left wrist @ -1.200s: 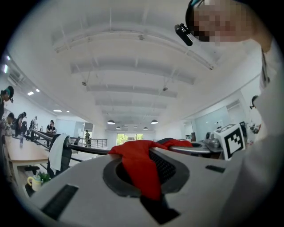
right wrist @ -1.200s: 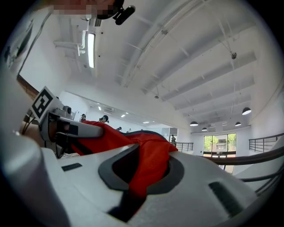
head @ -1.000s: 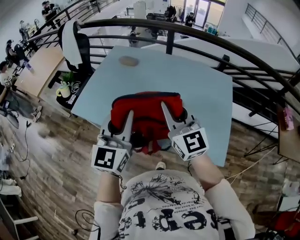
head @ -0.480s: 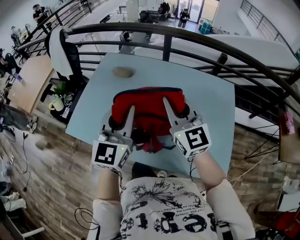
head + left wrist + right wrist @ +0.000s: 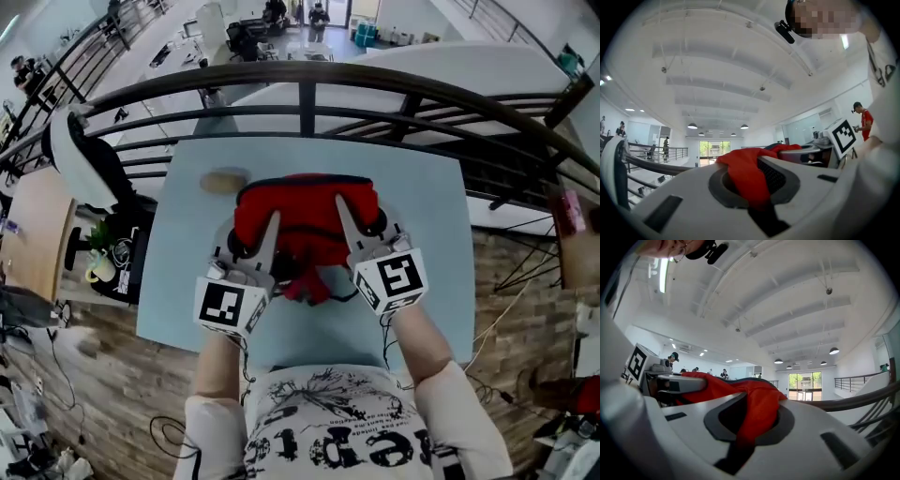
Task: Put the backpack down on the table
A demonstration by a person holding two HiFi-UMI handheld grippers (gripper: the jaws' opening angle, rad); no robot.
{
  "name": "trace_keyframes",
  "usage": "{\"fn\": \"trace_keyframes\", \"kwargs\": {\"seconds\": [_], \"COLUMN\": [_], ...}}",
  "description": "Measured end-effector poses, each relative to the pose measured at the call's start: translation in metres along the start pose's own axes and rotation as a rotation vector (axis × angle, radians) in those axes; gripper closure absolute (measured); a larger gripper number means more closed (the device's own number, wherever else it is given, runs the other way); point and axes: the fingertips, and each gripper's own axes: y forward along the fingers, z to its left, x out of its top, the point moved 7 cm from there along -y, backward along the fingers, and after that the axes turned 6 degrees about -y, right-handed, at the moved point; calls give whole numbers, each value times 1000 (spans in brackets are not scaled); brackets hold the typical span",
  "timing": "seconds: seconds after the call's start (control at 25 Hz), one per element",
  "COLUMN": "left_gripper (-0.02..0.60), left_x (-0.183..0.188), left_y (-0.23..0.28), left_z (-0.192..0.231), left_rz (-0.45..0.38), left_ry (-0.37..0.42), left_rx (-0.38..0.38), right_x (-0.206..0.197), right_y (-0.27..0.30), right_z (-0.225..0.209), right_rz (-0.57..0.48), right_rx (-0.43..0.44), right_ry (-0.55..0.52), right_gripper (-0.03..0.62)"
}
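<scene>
A red backpack with a dark rim hangs between my two grippers over the light blue table. My left gripper is shut on red fabric at the bag's left side. My right gripper is shut on fabric at its right side. In the left gripper view, red cloth is pinched between the white jaws. In the right gripper view, the same red cloth is pinched too. Both grippers point level, away from me. Whether the bag's bottom touches the tabletop is hidden.
A small tan object lies on the table just left of the bag. A dark metal railing curves behind the table's far edge. A chair with a white cover stands to the left. Wooden floor surrounds the table.
Both grippers and the backpack have moved forward, from over the table's near edge to over its middle. The grips look unchanged.
</scene>
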Motion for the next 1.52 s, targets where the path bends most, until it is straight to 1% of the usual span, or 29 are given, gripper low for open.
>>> {"fn": "trace_keyframes", "kwargs": {"seconds": [0.12, 0.28, 0.48, 0.56, 0.64, 0.8, 0.96, 1.12, 1.36, 1.52], "left_gripper": [543, 543, 543, 543, 543, 543, 543, 543, 543, 543], "left_x": [-3, -11, -39, -52, -62, -68, -85, -97, -120, -140], "left_y": [31, 72, 112, 122, 126, 126, 117, 103, 74, 43], "left_z": [20, 48, 78, 85, 90, 93, 87, 77, 58, 45], "left_rz": [-6, -13, -21, -18, -19, 0, 38, 58, 90, 115], "left_ry": [-7, -32, -60, -78, -78, -75, -98, -92, -110, -125], "left_rx": [-50, -86, -135, -153, -168, -189, -196, -197, -190, -194], "right_x": [-2, -9, -35, -47, -56, -64, -82, -94, -112, -121], "right_y": [23, 59, 95, 102, 105, 106, 94, 80, 48, 25], "right_z": [-16, -37, -57, -60, -59, -56, -49, -39, -15, 8], "right_rz": [11, 15, 44, 55, 57, 72, 109, 116, 161, 218], "right_rx": [-55, -112, -171, -187, -198, -192, -202, -205, -217, -210], "right_ry": [-16, -45, -35, -28, -30, -29, 9, 36, 117, 121], "right_gripper": [565, 565, 565, 565, 565, 563, 560, 557, 554, 548]}}
